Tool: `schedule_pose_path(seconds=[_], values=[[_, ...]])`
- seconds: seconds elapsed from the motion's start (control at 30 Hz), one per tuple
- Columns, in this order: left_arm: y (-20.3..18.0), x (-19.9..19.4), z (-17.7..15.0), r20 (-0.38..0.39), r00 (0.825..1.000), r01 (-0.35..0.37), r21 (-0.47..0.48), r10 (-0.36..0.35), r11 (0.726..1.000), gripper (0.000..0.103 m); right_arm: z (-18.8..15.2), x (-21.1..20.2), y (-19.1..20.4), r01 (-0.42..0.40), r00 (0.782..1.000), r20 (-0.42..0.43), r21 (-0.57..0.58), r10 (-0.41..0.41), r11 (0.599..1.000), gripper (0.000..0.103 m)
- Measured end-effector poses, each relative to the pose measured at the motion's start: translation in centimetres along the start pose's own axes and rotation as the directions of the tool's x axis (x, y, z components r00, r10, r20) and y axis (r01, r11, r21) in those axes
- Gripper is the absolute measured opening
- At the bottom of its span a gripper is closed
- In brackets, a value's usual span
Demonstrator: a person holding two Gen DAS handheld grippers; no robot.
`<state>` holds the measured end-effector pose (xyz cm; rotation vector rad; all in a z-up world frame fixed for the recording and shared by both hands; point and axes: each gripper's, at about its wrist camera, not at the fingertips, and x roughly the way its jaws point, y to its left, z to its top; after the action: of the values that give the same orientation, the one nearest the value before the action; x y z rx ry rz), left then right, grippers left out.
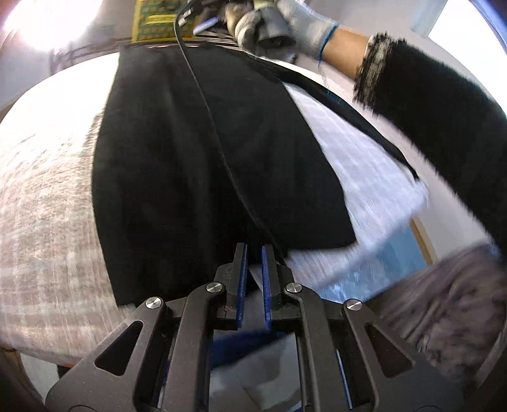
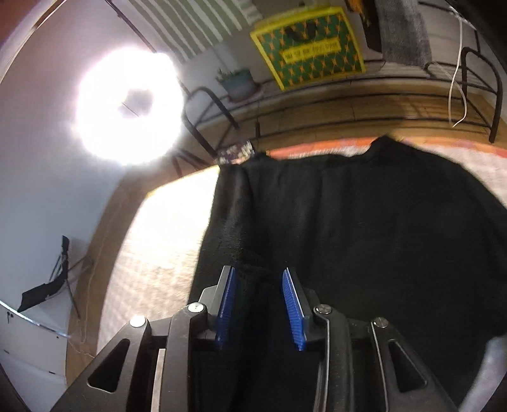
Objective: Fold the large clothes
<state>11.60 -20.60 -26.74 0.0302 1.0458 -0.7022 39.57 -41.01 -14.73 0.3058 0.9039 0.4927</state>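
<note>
A black garment (image 1: 206,158) lies spread on a table covered with a pale checked cloth (image 1: 44,202), reaching from the near edge to the far edge. In the left wrist view, the left gripper (image 1: 253,250) points steeply down at the near hem of the garment; its blue-padded jaws stand almost together with only a thin slit between them, and nothing sits in that slit, so it is closed and empty. A thin black cable (image 1: 206,104) runs across the garment from the far side to just beside the jaws. At the far right, a hand in a grey knit glove (image 1: 285,22) grips the handle of the other tool, and a fuzzy black sleeve (image 1: 443,126) covers the arm behind it. In the right wrist view, the right gripper (image 2: 259,275) hovers over the left part of the same black garment (image 2: 364,237); its blue pads stand parted, with dark fabric seen between and below them but not pressed by either pad. Beyond the table, a bright ring light (image 2: 126,107) glares on the left, and a yellow and green patterned box (image 2: 307,47) sits on a metal rack (image 2: 317,117) beside a small potted plant (image 2: 236,80).
</note>
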Motion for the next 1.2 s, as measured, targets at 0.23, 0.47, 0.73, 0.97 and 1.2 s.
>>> schedule_pose_path(seconds=[0.23, 0.47, 0.73, 0.97, 1.2], values=[[-2.8, -4.0, -3.4, 0.026, 0.999, 0.044, 0.126, -0.047, 0.991, 0.005, -4.3, -12.5, 1.7, -0.018, 0.994, 0.104, -0.079, 0.027, 0.997, 0.035], [1.9, -6.9, -4.1, 0.095, 0.995, -0.027, -0.011, 0.028, 1.0, 0.005, -12.6, -22.6, 4.0, -0.013, 0.979, 0.199, -0.13, 0.039, 0.991, 0.039], [7.7, -6.8, -2.1, 0.11, 0.984, -0.115, -0.22, 0.142, 0.969, 0.005, -24.0, -24.7, 1.9, 0.075, 0.989, 0.132, -0.058, -0.067, 0.995, 0.057], [7.4, -5.4, 0.6, 0.123, 0.981, -0.119, -0.234, 0.151, 0.965, 0.005, -29.5, -23.1, -0.6, 0.111, 0.994, 0.0, 0.006, -0.111, 0.994, 0.056], [1.5, -2.5, 2.8, 0.151, 0.986, -0.053, -0.132, 0.073, 0.99, 0.005, -29.4, -27.6, -2.5, 0.153, 0.976, 0.153, 0.022, -0.154, 0.988, 0.056]])
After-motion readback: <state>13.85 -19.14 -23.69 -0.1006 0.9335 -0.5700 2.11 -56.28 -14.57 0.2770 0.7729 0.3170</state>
